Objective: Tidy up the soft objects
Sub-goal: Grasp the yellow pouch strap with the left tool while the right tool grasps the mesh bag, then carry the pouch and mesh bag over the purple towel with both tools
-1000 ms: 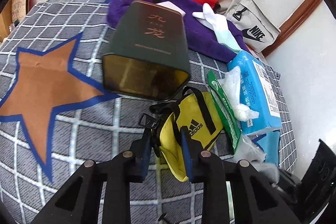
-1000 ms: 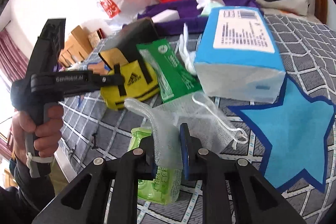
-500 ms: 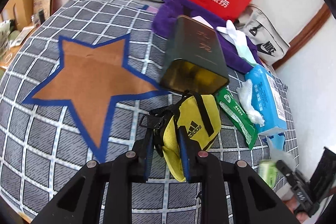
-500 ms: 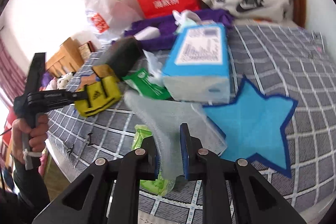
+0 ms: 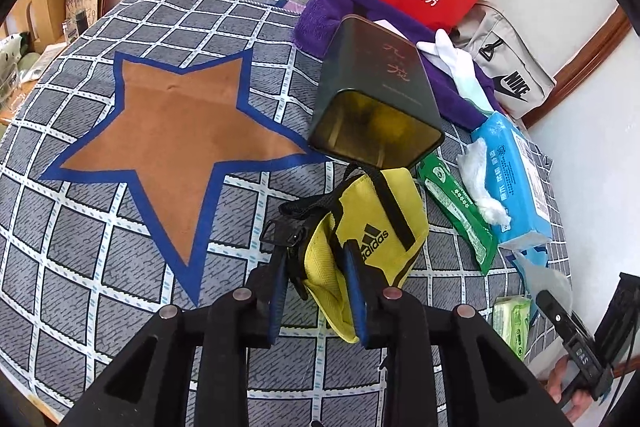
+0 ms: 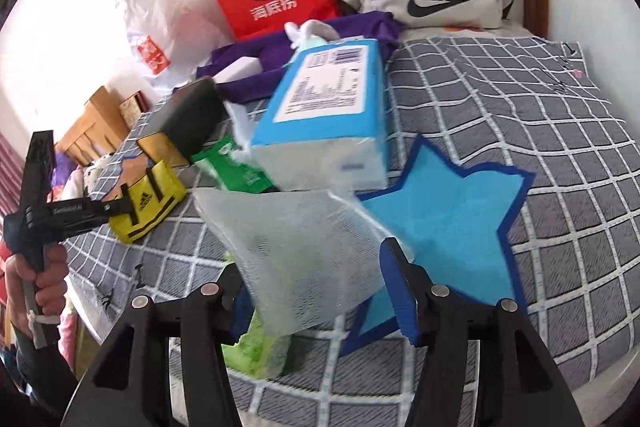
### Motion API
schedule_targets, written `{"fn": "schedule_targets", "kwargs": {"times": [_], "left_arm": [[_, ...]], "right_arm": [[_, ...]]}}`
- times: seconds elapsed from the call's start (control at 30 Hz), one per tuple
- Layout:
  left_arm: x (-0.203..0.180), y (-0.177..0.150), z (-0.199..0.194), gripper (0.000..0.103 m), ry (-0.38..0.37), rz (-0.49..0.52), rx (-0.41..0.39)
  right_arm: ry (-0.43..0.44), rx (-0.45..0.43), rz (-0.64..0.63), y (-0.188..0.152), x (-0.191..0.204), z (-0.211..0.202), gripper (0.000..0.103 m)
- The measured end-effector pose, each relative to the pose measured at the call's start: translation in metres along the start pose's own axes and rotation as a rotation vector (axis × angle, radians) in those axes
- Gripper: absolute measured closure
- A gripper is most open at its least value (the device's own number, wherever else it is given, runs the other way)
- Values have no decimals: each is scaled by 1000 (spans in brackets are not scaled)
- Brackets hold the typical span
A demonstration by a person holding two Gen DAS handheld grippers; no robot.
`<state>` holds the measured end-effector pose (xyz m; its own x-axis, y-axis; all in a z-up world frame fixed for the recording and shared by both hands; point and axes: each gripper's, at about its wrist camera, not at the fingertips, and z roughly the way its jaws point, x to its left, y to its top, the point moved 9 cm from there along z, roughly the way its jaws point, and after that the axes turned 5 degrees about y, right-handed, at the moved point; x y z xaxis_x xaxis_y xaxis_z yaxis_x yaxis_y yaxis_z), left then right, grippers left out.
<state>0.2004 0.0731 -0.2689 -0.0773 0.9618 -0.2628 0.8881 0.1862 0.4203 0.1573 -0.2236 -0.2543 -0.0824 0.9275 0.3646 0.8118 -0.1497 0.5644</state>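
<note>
The left gripper [image 5: 316, 287] pinches the edge of the yellow bag [image 5: 376, 223] between its 2 fingers, though they are opening a little. The bag sits on the checked bed cover [image 5: 80, 267], just in front of the dark tin [image 5: 376, 99] lying on its side. The right gripper [image 6: 320, 291] is opening its fingers wide, with the white mesh bag [image 6: 304, 251] loose between them. Behind it lie a blue tissue pack [image 6: 324, 107] and a blue star [image 6: 448, 219].
</note>
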Motion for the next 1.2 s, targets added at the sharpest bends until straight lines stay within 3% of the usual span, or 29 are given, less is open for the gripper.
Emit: {"fn": "schedule_targets", "kwargs": {"times": [0.3, 0.43, 0.47, 0.53, 0.57, 0.63, 0.67, 0.83, 1.2], "left_arm": [[-2, 1, 5, 71, 5, 9, 12], [-8, 3, 7, 61, 8, 28, 11], [-11, 3, 8, 56, 6, 38, 12], [-16, 4, 10, 52, 9, 54, 4], [-19, 5, 11, 52, 23, 65, -4], [-20, 6, 13, 56, 45, 67, -16], [-20, 7, 13, 67, 50, 63, -24], [-25, 9, 5, 80, -4, 49, -26], [-40, 13, -33, 84, -45, 72, -74]], "right_arm": [[-28, 11, 9, 11, -20, 27, 46], [-35, 0, -1, 16, -21, 30, 47], [-45, -2, -13, 16, -21, 30, 50], [-79, 0, -44, 16, -22, 32, 70], [-93, 4, -58, 15, -23, 32, 82], [-89, 2, -64, 14, -24, 30, 91], [-77, 0, -63, 14, -23, 27, 95], [-63, -35, -79, 17, -17, 8, 98], [-45, -61, -91, 29, -1, -21, 98]]}}
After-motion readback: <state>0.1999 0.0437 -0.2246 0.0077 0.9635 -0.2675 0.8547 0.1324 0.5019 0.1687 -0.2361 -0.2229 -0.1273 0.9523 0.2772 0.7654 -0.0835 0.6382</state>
